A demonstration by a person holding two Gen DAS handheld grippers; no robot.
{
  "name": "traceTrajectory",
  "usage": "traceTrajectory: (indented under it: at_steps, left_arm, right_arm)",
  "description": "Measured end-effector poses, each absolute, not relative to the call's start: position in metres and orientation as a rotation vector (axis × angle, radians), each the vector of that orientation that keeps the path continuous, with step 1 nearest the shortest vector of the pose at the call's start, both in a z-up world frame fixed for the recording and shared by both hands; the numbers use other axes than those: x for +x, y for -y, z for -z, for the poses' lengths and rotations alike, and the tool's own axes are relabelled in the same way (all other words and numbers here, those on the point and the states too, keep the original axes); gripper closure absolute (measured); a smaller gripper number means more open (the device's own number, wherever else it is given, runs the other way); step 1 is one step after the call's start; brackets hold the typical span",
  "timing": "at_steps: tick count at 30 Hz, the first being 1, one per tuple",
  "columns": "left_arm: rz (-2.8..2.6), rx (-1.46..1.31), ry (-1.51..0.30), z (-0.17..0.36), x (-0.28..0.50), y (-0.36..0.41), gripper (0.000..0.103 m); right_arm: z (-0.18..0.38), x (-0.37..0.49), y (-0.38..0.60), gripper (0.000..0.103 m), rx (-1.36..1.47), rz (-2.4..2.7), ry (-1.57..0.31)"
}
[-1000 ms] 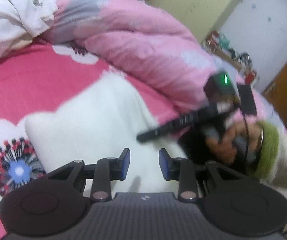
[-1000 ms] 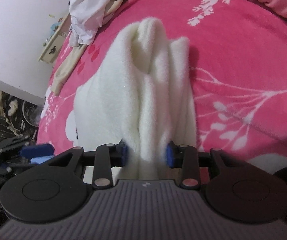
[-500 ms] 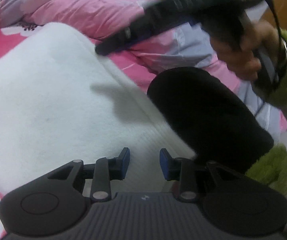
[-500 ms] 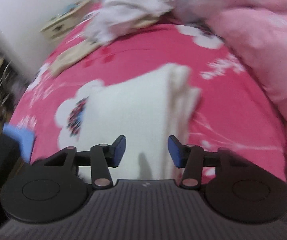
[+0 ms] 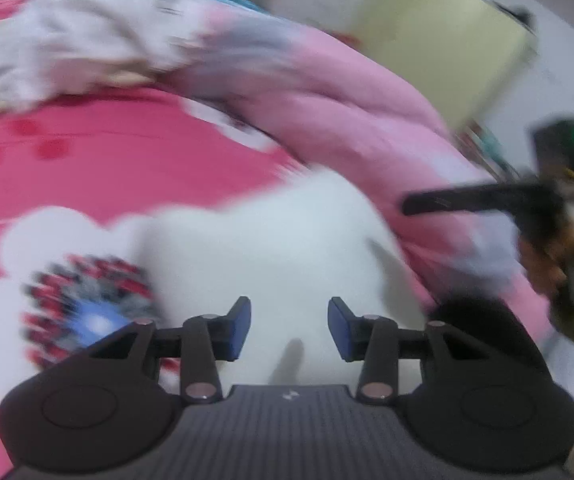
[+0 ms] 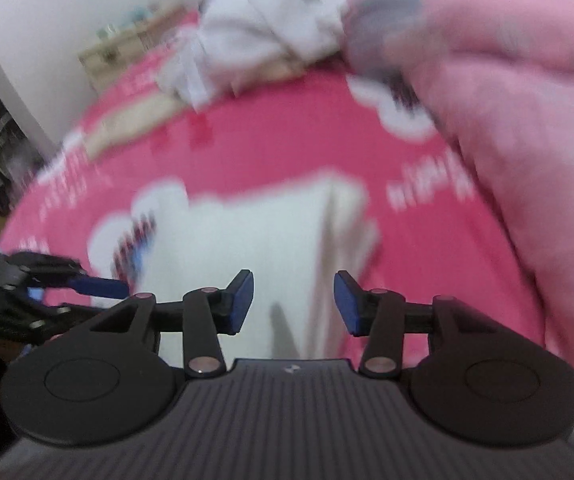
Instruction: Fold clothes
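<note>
A white garment (image 5: 287, 248) lies folded on the pink bed (image 5: 119, 168), ahead of the left claw (image 5: 289, 329), whose jaws have just been opening, empty; the right claw (image 6: 293, 304), also part open and empty, hovers above it.

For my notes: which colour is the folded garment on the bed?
White; the folded garment shows best in the right wrist view.

A: Free room? 
B: Bare pink bedsheet (image 6: 271, 152) beyond the folded white garment (image 6: 247, 240). 
A: Obstacles? 
B: Pink quilt (image 6: 527, 128) heaped right, crumpled white clothes pile (image 6: 271, 36) at far end.
</note>
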State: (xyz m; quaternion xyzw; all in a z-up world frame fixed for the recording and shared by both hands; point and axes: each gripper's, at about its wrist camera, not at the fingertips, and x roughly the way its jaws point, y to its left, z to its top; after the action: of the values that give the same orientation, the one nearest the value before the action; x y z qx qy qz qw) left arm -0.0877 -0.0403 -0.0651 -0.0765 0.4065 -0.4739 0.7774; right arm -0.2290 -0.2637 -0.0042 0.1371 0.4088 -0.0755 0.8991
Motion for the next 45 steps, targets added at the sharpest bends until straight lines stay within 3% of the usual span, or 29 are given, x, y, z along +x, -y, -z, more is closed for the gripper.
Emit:
traceTrajectory:
  at_steps: [5, 7, 9, 17, 32, 34, 37, 40, 45]
  left_arm:
    - [0.89, -0.233, -0.844, 0.07, -0.036, 0.04, 0.055]
    - [0.88, -0.245, -0.846, 0.074, -0.02, 0.05, 0.052]
    - [0.907, -0.215, -0.856, 0.082, -0.01, 0.064, 0.052]
    - [0.944, -0.18, -0.901, 0.118, -0.015, 0.072, 0.053]
    - [1.006, -0.394, -1.005, 0.129, 0.002, 0.055, 0.05]
    - [1.001, -0.405, -1.012, 0.131, 0.002, 0.054, 0.05]
    - [0.994, -0.428, -1.013, 0.13, 0.001, 0.05, 0.05]
    - [0.991, -0.446, -1.011, 0.129, 0.002, 0.048, 0.05]
    - [0.972, -0.454, -1.031, 0.136, 0.007, 0.048, 0.046]
  right_arm:
    - [0.013, -0.165, 0.273, 0.049, 0.185, 0.154, -0.893]
    - [0.016, -0.153, 0.284, 0.039, 0.221, 0.178, -0.897]
    - [0.019, -0.146, 0.291, 0.036, 0.241, 0.18, -0.894]
    - [0.065, -0.144, 0.288, 0.043, 0.074, 0.21, -1.023]
    - [0.074, -0.168, 0.331, 0.04, 0.56, 0.178, -0.912]
    - [0.078, -0.168, 0.331, 0.061, 0.554, 0.179, -0.904]
    - [0.069, -0.189, 0.327, 0.08, 0.559, 0.142, -0.798]
    - [0.064, -0.216, 0.331, 0.081, 0.61, 0.073, -0.645]
    - [0.107, -0.214, 0.353, 0.082, 0.721, 0.111, -0.634]
